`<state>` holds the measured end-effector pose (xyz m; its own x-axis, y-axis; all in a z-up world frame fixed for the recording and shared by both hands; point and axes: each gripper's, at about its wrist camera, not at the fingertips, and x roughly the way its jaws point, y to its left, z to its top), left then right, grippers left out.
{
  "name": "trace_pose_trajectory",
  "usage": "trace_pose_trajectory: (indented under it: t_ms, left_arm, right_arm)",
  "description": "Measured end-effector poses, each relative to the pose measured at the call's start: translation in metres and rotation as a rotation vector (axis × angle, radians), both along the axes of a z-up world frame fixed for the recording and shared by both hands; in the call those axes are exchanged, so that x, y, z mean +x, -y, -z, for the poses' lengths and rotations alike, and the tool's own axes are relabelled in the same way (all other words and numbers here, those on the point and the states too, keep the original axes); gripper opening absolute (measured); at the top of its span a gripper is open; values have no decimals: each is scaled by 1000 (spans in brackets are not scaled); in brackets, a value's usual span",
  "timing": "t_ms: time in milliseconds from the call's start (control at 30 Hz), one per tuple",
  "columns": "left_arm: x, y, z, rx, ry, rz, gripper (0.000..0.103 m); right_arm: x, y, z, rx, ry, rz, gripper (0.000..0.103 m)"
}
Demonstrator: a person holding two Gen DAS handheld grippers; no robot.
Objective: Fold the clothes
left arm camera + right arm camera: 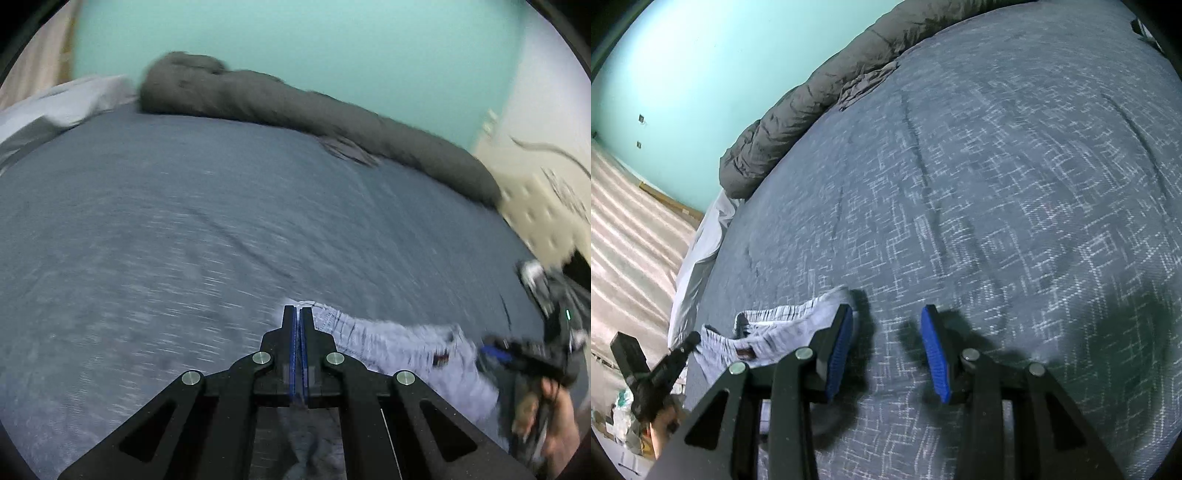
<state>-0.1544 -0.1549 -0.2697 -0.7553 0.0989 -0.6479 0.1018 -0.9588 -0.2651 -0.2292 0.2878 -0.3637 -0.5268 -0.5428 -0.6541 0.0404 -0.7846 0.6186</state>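
A pale grey garment (399,347) with a dark-striped gathered edge and a small dark red label lies on the blue-grey patterned bedspread (184,229). My left gripper (298,312) is shut on one end of it, and cloth shows beyond the tips and hangs beneath the fingers. In the right wrist view the garment (783,328) stretches from the left gripper (692,339) to my right gripper's left pad (842,332). My right gripper (888,317) stands open just above the bedspread (997,184), nothing between its blue pads. In the left wrist view the right gripper (495,350) is blurred at the garment's far end.
A rolled dark grey duvet (295,107) runs along the bed's far edge against the teal wall (295,40). A white sheet (701,243) hangs at the bed's side above a pale striped floor (631,229). A hand (557,417) holds the right gripper.
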Motion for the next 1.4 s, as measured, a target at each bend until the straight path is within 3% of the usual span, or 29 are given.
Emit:
trace_pose_trajectory:
  t_ms: [67,233,300,367,433,733,833,867,933,967,1033,1167,1400]
  left_arm:
    - [-3,9,7,4,23,-45,2]
    - [-15,8,25,18,87,-21,4]
    - [-20,6,29,21,107,-4,12]
    - [-19,5,31,33,104,1,42]
    - [-19,8,29,45,93,7,47]
    - [-32,-3,43,26,122,107,46]
    - [-34,-5,48,42,130,122,21]
    - [-33,-4,48,42,128,124,17]
    - [-31,-4,46,37,119,128,13]
    - [-30,-4,45,33,113,128,11]
    - [-26,-4,38,34,95,125,10]
    - [-17,-10,18,22,35,122,9]
    - [22,-33,-40,3,-94,129,8]
  right_arm:
    - [-1,5,-1,9,-3,-15,39]
    - [-5,26,-3,48,-22,-74,46]
    - [-5,34,-2,64,-27,-99,47]
    - [-6,42,-1,65,-29,-126,49]
    - [-5,50,1,83,-29,-155,52]
    - [-12,72,5,142,-51,-206,52]
    - [-14,75,3,137,-67,-204,52]
    - [-14,75,2,131,-74,-205,49]
    - [-13,76,0,127,-89,-215,25]
    - [-13,77,-2,138,-98,-211,22]
    - [-11,79,-6,141,-116,-216,9]
    - [0,79,-28,156,-200,-205,6]
    - [50,60,-95,171,-370,-172,6]
